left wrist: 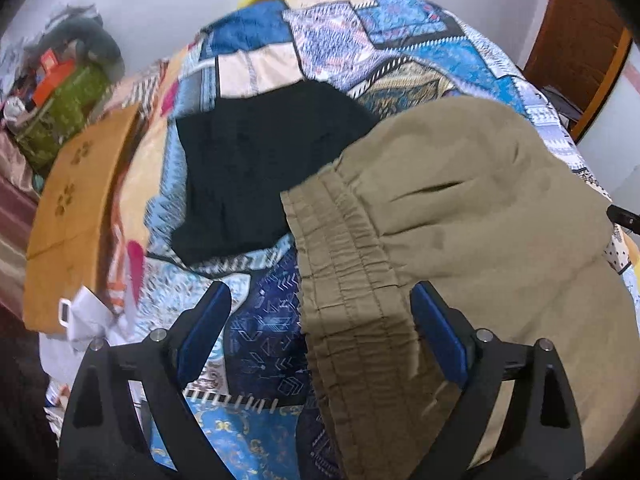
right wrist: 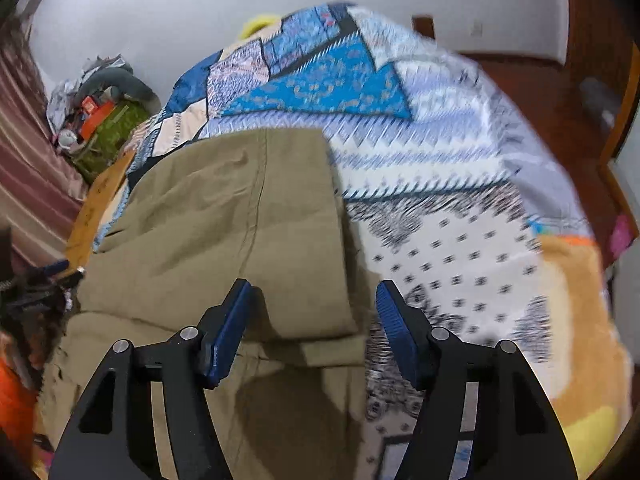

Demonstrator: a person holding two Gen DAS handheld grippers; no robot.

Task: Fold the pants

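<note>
Khaki pants [left wrist: 472, 216] lie folded on a patterned bedspread [left wrist: 260, 340]. In the left wrist view their elastic waistband [left wrist: 352, 300] runs toward me. My left gripper [left wrist: 320, 300] is open, its blue pads standing either side of the waistband, holding nothing. In the right wrist view the pants [right wrist: 224, 220] show a folded leg with a straight right edge. My right gripper [right wrist: 314, 300] is open above that edge, empty.
A black garment [left wrist: 260, 168] lies on the bedspread beyond the waistband. A yellow-brown pillow [left wrist: 80, 200] sits at the left edge. Clutter with a green bag [right wrist: 108, 136] stands by the wall. An orange-yellow blanket [right wrist: 580, 320] lies at the right.
</note>
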